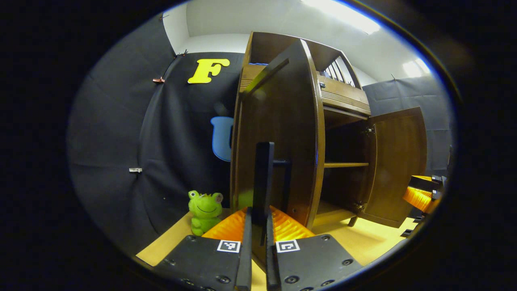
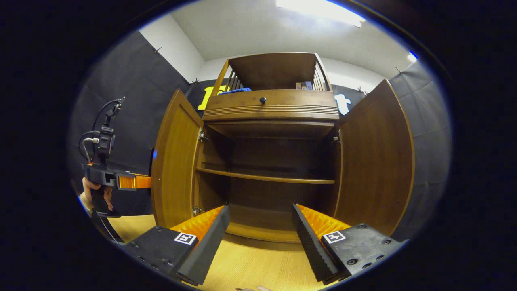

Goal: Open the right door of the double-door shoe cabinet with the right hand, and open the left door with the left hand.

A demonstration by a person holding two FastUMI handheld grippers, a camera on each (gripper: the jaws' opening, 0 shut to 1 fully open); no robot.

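Note:
The brown wooden shoe cabinet point(image 2: 270, 103) stands with both doors swung wide. In the left gripper view, my left gripper point(image 1: 258, 220) is shut on the black vertical handle point(image 1: 263, 173) of the left door point(image 1: 282, 133), whose outer face is right in front of me. The right door point(image 1: 398, 165) hangs open farther back. In the right gripper view, my right gripper point(image 2: 260, 218) is open and holds nothing, facing the cabinet's inner shelf point(image 2: 266, 178) between the left door point(image 2: 175, 161) and the right door point(image 2: 375, 161). The left gripper point(image 2: 121, 180) shows at the left door's outer side, held by a hand point(image 2: 91, 196).
A green frog toy point(image 1: 205, 210) sits on the yellow floor point(image 1: 169, 238) left of the cabinet. A drawer with a round knob point(image 2: 263, 100) runs above the doors, with small items on the railed top shelf point(image 2: 303, 85). The right gripper point(image 1: 422, 194) shows at the far right.

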